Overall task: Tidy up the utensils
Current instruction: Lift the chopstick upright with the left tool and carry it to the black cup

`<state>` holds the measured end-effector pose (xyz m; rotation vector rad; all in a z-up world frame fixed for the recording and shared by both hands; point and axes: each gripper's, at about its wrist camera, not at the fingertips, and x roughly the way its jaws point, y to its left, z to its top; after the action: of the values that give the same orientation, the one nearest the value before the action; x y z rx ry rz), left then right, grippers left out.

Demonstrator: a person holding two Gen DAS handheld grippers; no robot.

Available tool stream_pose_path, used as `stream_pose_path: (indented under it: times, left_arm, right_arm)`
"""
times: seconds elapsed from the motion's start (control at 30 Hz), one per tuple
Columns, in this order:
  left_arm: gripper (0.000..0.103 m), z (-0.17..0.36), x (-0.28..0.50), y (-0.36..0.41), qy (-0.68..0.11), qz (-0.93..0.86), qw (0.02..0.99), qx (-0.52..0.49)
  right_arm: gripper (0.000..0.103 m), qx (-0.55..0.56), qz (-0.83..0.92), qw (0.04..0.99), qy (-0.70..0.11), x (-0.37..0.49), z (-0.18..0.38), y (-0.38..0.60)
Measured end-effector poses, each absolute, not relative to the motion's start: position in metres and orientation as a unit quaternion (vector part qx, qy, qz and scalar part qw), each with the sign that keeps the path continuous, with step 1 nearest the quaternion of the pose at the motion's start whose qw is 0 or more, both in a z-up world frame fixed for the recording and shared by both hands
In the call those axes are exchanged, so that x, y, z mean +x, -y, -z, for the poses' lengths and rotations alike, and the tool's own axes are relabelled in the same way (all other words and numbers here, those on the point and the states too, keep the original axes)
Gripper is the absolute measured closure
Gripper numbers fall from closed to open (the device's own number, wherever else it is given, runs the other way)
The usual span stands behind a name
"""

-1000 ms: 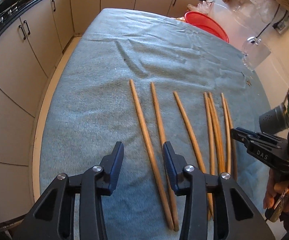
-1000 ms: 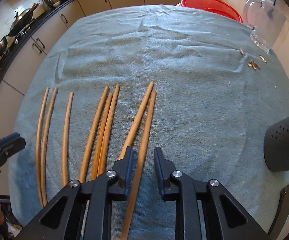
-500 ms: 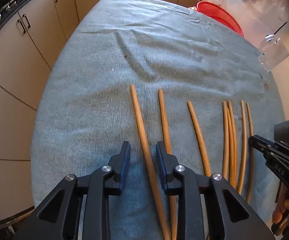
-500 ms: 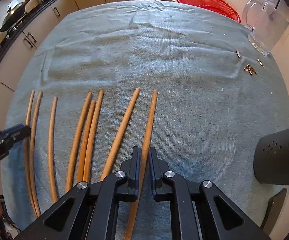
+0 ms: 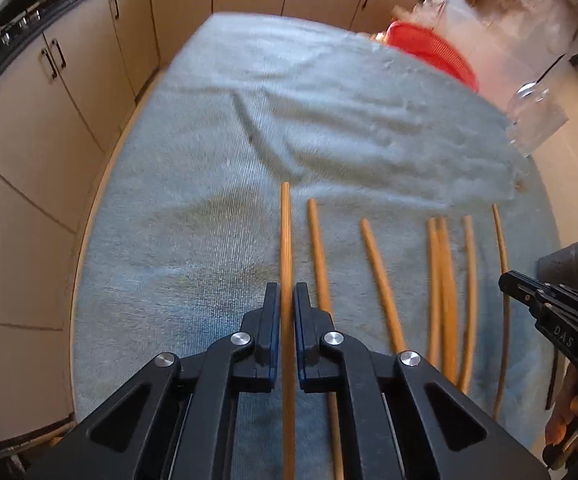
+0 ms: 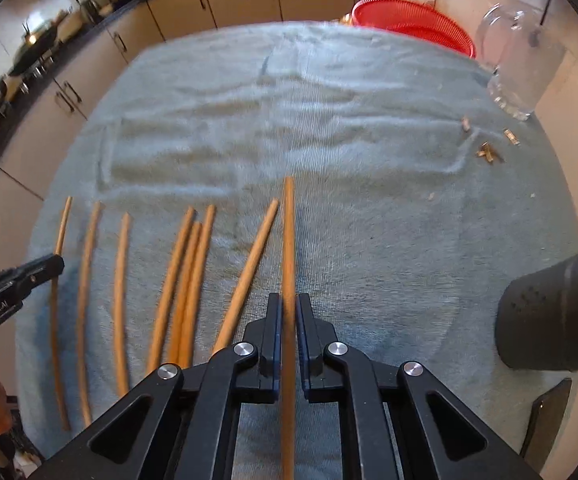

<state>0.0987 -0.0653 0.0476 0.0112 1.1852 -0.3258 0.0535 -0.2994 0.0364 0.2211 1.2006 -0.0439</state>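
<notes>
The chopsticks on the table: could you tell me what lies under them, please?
A blue-grey towel lies under the chopsticks, covering the whole tabletop. The table surface beneath it is hidden.

Chopsticks in row on towel; basket behind, holder right.
</notes>
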Motion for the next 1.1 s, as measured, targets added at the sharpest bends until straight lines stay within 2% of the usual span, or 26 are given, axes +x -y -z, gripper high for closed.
stream_pose_path:
  times: [0.47, 1.1]
  left_arm:
    - [0.097, -0.13, 0.022, 0.048, -0.458, 0.174, 0.872, 0.005]
    - [0.097, -0.187, -0.042, 0.037, -0.398, 0.208, 0.893, 0.02]
  right_arm:
    - [0.096, 0.127, 0.016, 0.896, -0.425, -0.033, -0.132, 0.299]
    - [0.096, 0.165, 0.045, 0.917, -0.359, -0.113, -0.174, 0.312]
